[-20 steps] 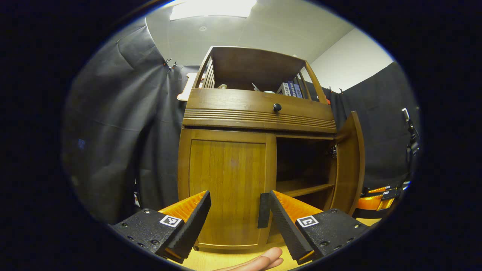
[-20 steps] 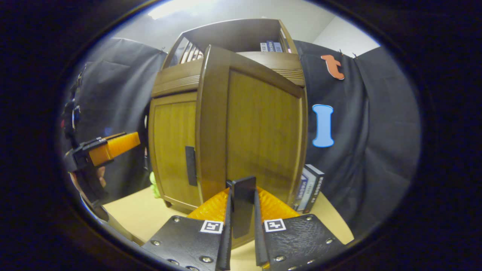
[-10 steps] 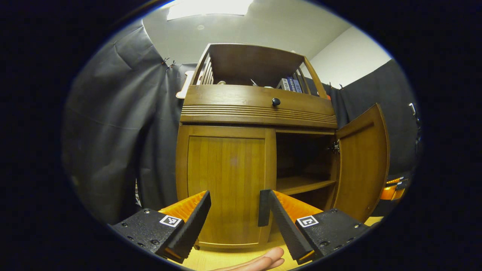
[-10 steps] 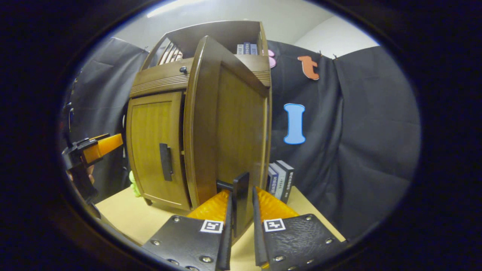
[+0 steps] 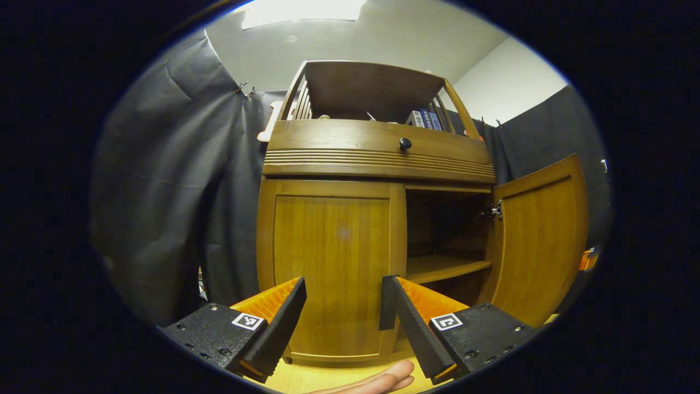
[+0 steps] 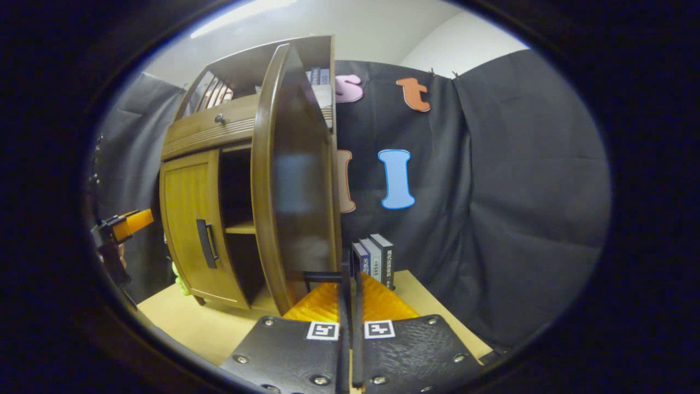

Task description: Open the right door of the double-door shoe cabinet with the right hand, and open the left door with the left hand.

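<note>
Left gripper view, brown wooden double-door shoe cabinet [image 5: 377,158]: stands on the pale worktop [image 5: 322,377].
Right door [image 5: 538,241]: swung wide open, shelf [image 5: 443,266] visible inside.
Left door [image 5: 331,268]: closed.
Left gripper [image 5: 342,309]: fingers apart, empty, facing the left door.
Right gripper [image 6: 350,306]: fingers together, clamped on the right door's dark handle [image 6: 345,268].

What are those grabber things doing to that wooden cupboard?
A person is opening a wooden shoe cabinet with two hand-held grippers. The right gripper is shut on the handle of the right door, which is swung wide open, so you can see a shelf inside. The left door is closed. The left gripper is open and points at that door without touching it.
</note>
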The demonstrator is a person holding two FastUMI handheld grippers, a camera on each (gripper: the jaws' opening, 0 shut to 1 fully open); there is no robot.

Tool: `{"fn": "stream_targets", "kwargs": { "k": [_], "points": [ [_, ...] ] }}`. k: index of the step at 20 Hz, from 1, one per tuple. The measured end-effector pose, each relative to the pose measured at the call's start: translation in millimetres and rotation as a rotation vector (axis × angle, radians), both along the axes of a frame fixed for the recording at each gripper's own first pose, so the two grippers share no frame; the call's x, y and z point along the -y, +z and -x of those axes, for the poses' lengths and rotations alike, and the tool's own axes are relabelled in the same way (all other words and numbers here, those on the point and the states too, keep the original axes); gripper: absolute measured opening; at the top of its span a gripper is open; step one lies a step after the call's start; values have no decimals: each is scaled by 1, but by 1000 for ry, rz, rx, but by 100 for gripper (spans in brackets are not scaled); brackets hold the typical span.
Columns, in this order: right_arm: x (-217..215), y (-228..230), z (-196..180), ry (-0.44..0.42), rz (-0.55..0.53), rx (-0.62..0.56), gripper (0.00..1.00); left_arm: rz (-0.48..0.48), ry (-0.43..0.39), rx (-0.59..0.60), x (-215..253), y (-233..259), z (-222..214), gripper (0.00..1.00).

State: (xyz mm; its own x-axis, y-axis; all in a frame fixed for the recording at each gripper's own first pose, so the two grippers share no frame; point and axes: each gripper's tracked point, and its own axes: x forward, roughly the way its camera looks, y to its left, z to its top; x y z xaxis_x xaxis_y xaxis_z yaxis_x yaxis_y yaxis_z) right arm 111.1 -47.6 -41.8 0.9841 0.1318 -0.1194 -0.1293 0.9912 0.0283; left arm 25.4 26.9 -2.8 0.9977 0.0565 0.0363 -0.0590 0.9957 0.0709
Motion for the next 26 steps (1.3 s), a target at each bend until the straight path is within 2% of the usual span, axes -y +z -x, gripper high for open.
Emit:
{"fn": "stream_targets", "kwargs": {
  "k": [7,11,13,16,17,19,20,21,22,23,24,25,26],
  "points": [
    [22,0,-7,92,-19,3,4,-7,28,-37,-7,-11,-13,92],
    [22,0,-4,85,1,11,4,-6,17,-53,-5,-18,-20,92],
    [23,-1,-2,73,-5,19,21,-2,6,-60,-3,-21,-25,94],
    [29,-1,4,28,-31,30,23,34,-42,-32,10,-20,-39,92],
    [31,-1,6,13,-23,37,38,45,-54,-22,14,-21,-44,95],
    [42,4,16,-28,-2,63,70,49,-93,-44,26,-33,-55,92],
    [52,7,21,-69,9,74,77,43,-109,-58,32,-40,-62,95],
    [63,10,27,-105,23,89,72,31,-113,-74,35,-48,-68,92],
    [71,18,35,-142,13,115,77,16,-112,-86,38,-56,-74,95],
    [73,25,42,-161,-25,138,88,3,-110,-96,42,-64,-80,96],
    [71,36,51,-162,-74,167,89,-5,-105,-104,43,-73,-88,92],
    [66,44,60,-150,-121,194,95,-10,-104,-121,47,-83,-96,95],
    [63,53,70,-147,-159,225,100,-13,-106,-137,50,-90,-105,92]
  ]
}}
